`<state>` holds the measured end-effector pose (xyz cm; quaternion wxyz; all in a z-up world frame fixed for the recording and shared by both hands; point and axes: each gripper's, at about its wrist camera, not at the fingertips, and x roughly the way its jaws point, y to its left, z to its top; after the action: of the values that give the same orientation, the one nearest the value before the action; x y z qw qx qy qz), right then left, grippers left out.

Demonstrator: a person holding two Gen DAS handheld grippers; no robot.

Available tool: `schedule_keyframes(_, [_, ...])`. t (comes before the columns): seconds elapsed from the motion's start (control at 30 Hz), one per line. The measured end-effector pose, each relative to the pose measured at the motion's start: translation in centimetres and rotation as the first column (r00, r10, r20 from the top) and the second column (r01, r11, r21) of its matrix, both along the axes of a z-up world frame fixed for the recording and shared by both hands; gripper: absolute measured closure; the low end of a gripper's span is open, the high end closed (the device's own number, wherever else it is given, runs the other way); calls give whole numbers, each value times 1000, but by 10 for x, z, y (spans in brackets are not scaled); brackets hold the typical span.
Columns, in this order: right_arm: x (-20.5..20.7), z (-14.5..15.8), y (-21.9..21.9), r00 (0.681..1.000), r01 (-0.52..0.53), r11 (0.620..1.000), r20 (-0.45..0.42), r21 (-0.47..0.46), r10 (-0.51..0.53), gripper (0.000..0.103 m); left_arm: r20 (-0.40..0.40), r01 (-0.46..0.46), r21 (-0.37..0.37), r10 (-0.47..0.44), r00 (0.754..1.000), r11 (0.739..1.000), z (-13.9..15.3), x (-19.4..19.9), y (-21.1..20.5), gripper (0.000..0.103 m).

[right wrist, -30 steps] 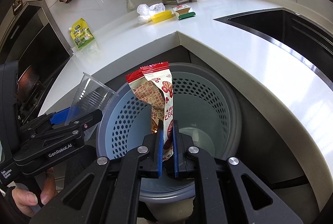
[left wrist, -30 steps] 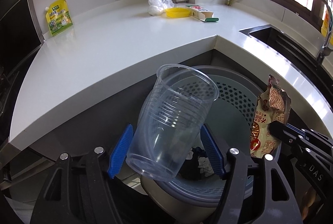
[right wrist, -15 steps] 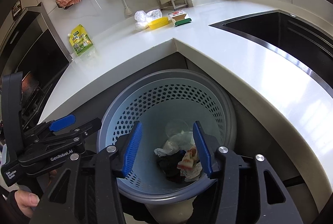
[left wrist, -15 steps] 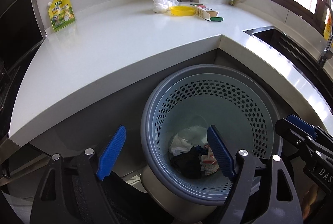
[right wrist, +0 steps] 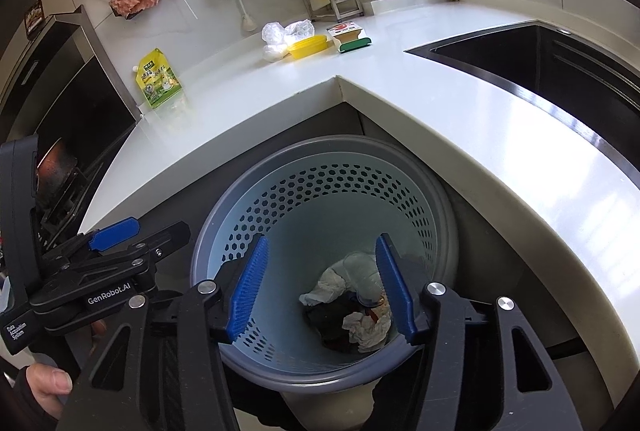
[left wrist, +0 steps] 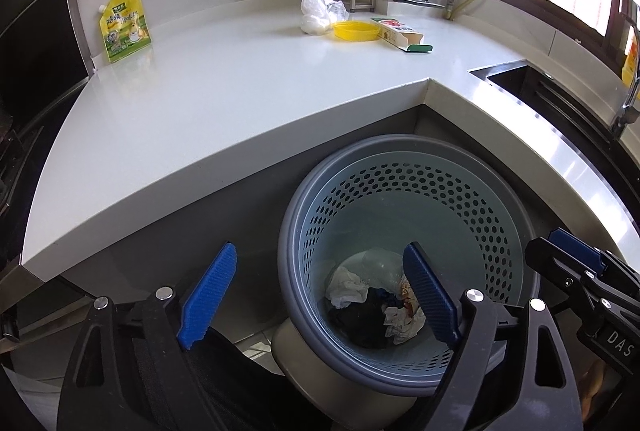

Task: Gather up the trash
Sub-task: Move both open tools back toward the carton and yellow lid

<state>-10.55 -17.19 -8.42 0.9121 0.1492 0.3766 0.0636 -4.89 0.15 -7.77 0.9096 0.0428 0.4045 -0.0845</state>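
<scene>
A round perforated blue-grey trash basket stands on the floor below the counter corner. In its bottom lie crumpled white paper, dark scraps, a clear plastic cup and a red snack wrapper. My left gripper is open and empty above the basket's left rim. My right gripper is open and empty over the basket's near side. On the counter lie a white plastic bag, a yellow lid and a small carton.
The white L-shaped counter wraps behind the basket. A yellow-green pouch leans at the back left. A dark sink is at the right. A stove is at the left.
Both grippers opened. The clear cup fell from my left gripper and the snack wrapper from my right gripper into the basket. Both grippers stayed over the basket.
</scene>
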Motion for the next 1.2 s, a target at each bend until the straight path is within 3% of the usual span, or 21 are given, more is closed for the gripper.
schedule_keyframes(0.27, [13,5,-3,1000,-7,1000,5,12,7,47,12,-7,-13,8,1000,1000,9,12,5,17])
schedule_keyframes(0.4, [23,20,-7,999,4,1000,44,-2,-4,39,52,-21,-24,22,998,999,25,26,8,14])
schedule_keyframes(0.6, [48,44,-10,996,-2,1000,91,-24,4,39,121,-41,-37,45,992,998,52,58,11,13])
schedule_keyframes(0.93, [122,77,-14,993,-37,990,102,-133,51,33,194,-45,-30,50,980,999,87,125,10,7])
schedule_keyframes(1.2, [196,83,-29,997,-47,989,54,-142,55,32,170,-80,-59,89,981,995,85,184,11,7])
